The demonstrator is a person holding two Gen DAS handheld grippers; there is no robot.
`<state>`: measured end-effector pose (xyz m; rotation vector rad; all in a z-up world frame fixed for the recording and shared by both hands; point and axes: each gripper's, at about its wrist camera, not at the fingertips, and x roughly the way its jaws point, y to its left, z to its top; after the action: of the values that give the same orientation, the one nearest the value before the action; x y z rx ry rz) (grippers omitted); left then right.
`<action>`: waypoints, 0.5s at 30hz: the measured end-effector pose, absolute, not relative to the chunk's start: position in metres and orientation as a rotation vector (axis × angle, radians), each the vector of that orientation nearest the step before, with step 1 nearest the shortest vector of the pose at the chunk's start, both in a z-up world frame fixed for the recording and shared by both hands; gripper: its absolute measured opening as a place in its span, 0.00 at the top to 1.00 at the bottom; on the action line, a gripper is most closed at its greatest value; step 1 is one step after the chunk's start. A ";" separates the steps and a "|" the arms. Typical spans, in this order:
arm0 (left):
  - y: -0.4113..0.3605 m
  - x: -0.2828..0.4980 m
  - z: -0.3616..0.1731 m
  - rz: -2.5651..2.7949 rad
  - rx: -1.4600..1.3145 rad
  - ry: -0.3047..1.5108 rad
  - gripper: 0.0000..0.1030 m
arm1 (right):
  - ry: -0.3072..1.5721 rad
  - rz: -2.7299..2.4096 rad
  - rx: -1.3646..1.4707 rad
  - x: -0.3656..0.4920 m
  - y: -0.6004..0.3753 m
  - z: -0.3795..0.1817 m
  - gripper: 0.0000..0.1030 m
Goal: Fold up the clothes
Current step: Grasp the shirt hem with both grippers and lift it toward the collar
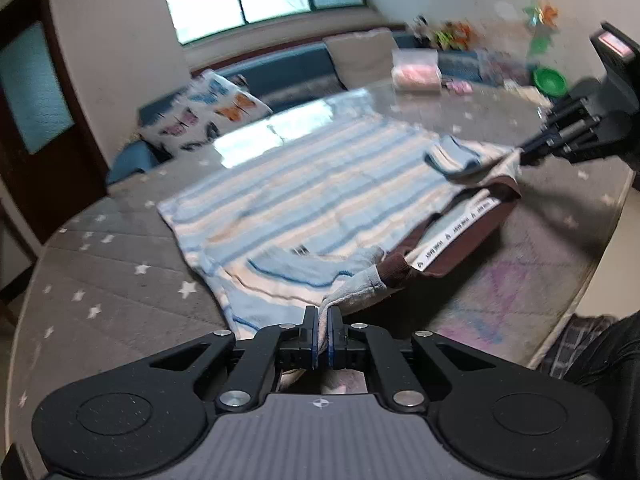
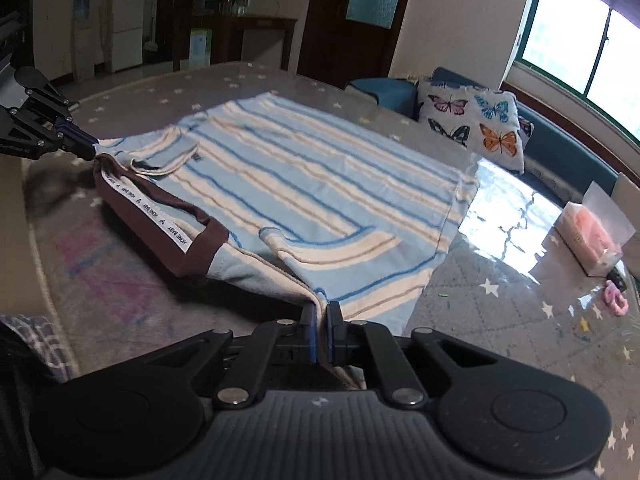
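Both my tongs are pinching the striped shirt (image 2: 320,184): left gripper (image 1: 323,316) on 1 shoulder, right gripper (image 2: 321,314) on the other, either side of the brown collar (image 2: 160,216). Shirt lies spread on the star-print table (image 2: 500,300), near edge raised.

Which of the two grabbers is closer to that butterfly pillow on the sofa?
Left, I'd judge, though not by much. The left gripper pinches the striped shirt at the shoulder on the butterfly pillow's side; the right gripper pinches the opposite shoulder, farther off.
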<state>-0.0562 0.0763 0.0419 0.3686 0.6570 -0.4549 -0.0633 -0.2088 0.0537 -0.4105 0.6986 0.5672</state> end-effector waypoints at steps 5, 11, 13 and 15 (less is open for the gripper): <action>0.084 -0.096 0.068 -0.405 0.301 0.580 0.96 | 0.661 0.545 -0.388 -0.102 -0.212 0.076 0.96; 0.091 -0.087 0.101 -0.328 0.228 0.496 0.96 | 0.557 0.530 -0.390 -0.121 -0.210 0.113 0.96; 0.092 -0.073 0.106 -0.312 0.216 0.487 0.96 | 0.522 0.525 -0.400 -0.112 -0.206 0.122 0.96; 0.092 -0.056 0.110 -0.298 0.209 0.486 0.96 | 0.497 0.523 -0.416 -0.099 -0.202 0.128 0.96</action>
<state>-0.0556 0.0925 0.1099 0.2086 0.4857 -0.2978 -0.0987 -0.2016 0.1282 -0.4155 0.4973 0.5227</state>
